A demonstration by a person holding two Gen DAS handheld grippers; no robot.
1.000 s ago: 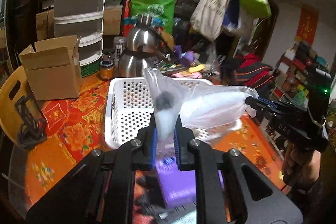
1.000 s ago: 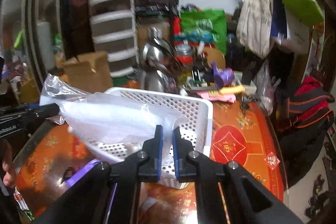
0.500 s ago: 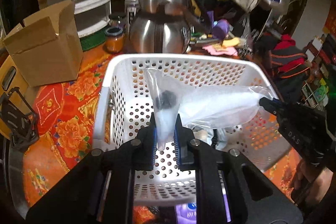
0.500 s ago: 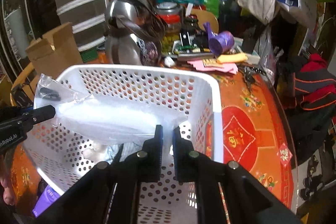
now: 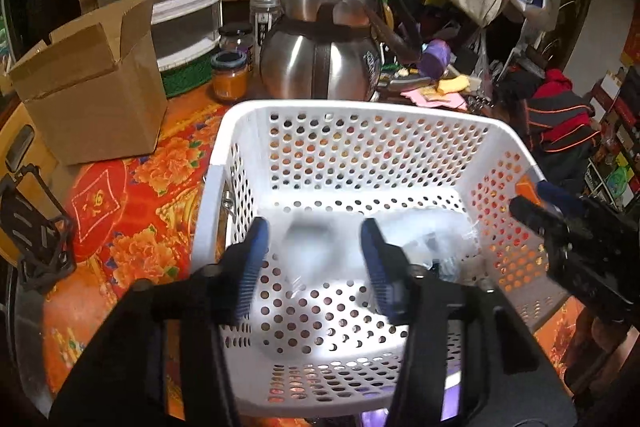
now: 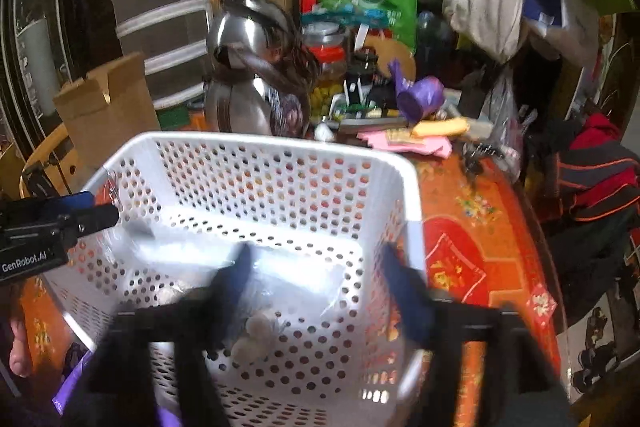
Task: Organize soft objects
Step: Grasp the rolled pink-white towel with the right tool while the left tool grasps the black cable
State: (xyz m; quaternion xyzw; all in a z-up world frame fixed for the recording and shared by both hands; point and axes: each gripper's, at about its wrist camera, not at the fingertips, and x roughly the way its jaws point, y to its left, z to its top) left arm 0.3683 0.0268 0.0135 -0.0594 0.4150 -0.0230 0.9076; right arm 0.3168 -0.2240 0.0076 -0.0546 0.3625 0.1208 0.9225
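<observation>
A clear plastic bag (image 5: 424, 231) with soft white contents lies inside the white perforated basket (image 5: 360, 115), blurred. It also shows in the right wrist view (image 6: 280, 275), with pale fluffy lumps (image 6: 252, 337) beside it. My left gripper (image 5: 314, 255) is open and empty, just above the basket's near side. My right gripper (image 6: 316, 279) is open and empty over the basket (image 6: 256, 143). Each gripper shows at the edge of the other's view: the right (image 5: 560, 223), the left (image 6: 60, 223).
A steel kettle (image 5: 320, 39) and jars (image 5: 230, 75) stand behind the basket. A cardboard box (image 5: 92, 87) is at the left. A purple pack (image 6: 72, 383) lies by the basket's near corner. The red-orange patterned tablecloth (image 6: 468, 247) spreads around it.
Both grippers have opened and let go of the plastic bag. The bag has dropped from above the rim to the basket floor.
</observation>
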